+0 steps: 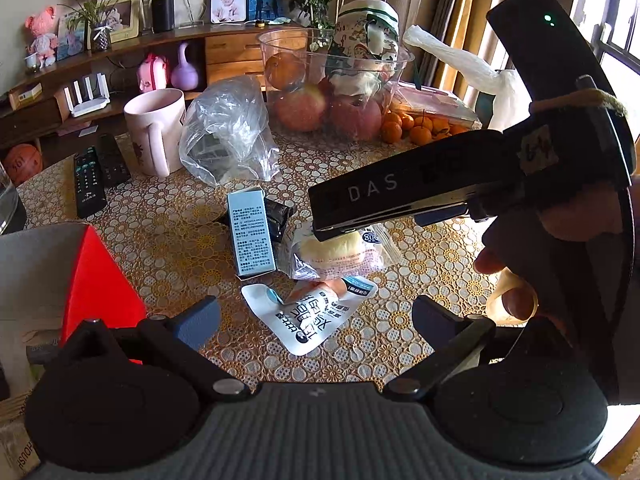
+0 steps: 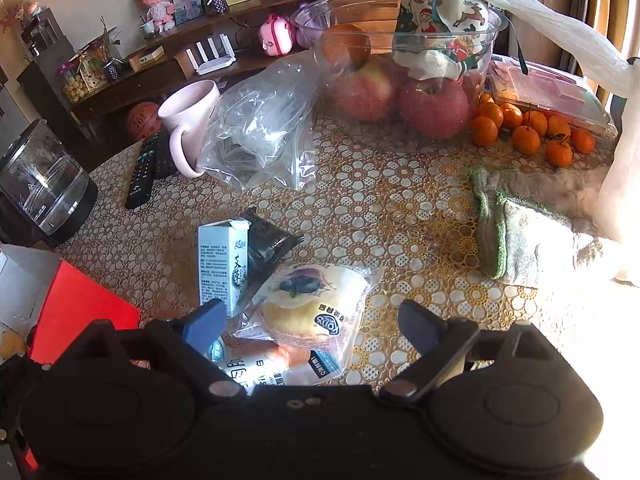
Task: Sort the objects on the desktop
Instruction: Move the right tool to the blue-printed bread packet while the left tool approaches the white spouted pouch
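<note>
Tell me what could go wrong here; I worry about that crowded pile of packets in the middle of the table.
1. The open right gripper hovers over the clear-wrapped yellow pastry; a hard close could squash it.
2. The pastry overlaps the white printed pouch and touches the pale blue upright carton, so lifting it may drag the pouch or tip the carton.
3. The right gripper crosses in front of the open left gripper; they could collide.
</note>
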The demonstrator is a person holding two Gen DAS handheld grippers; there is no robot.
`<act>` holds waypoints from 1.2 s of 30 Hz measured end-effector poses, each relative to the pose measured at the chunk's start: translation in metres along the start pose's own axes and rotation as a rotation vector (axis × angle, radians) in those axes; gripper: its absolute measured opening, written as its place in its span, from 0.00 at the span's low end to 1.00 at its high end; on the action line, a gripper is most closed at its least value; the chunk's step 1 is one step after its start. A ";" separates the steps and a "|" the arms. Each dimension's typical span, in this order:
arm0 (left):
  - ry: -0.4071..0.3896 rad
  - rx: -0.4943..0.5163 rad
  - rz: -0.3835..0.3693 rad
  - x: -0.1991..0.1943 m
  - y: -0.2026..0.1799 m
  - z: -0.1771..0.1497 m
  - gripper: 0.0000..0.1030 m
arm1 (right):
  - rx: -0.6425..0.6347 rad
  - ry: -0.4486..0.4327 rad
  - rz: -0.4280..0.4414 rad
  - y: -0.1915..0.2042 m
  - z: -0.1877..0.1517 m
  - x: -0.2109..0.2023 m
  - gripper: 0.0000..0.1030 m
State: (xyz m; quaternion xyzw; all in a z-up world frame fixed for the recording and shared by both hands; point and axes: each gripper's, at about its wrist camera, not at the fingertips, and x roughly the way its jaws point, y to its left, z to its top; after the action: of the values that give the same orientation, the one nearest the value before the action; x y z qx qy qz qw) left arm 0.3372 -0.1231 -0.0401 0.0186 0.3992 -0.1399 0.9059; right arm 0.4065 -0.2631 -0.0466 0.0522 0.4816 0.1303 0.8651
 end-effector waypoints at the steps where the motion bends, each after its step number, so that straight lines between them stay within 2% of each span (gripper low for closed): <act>1: -0.007 0.012 0.007 0.002 -0.001 0.000 0.99 | -0.004 0.005 0.000 0.000 0.001 0.003 0.90; 4: -0.029 0.050 0.031 0.008 -0.007 -0.002 0.99 | -0.019 0.015 -0.001 0.000 0.003 0.012 0.90; 7: -0.047 0.078 0.011 0.012 -0.010 -0.004 0.99 | -0.055 0.036 0.012 0.000 0.004 0.019 0.88; 9: -0.045 0.092 0.026 0.017 -0.011 -0.007 0.99 | -0.071 0.041 0.014 -0.002 0.004 0.022 0.88; 20: 0.009 -0.020 0.002 0.048 0.002 -0.013 0.99 | -0.064 0.059 0.023 -0.008 0.009 0.041 0.89; 26: 0.012 -0.052 -0.001 0.058 0.007 -0.013 0.98 | -0.062 0.068 0.038 -0.004 0.011 0.053 0.89; 31: 0.027 -0.074 -0.017 0.066 0.011 -0.018 0.90 | -0.085 0.076 0.042 -0.001 0.011 0.059 0.87; 36: 0.030 -0.091 -0.041 0.071 0.013 -0.021 0.79 | -0.093 0.072 0.041 0.001 0.011 0.059 0.83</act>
State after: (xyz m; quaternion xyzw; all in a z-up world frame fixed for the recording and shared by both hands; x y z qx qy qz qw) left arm 0.3710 -0.1248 -0.1070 -0.0287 0.4189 -0.1401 0.8967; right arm 0.4456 -0.2459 -0.0887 0.0172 0.5046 0.1719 0.8459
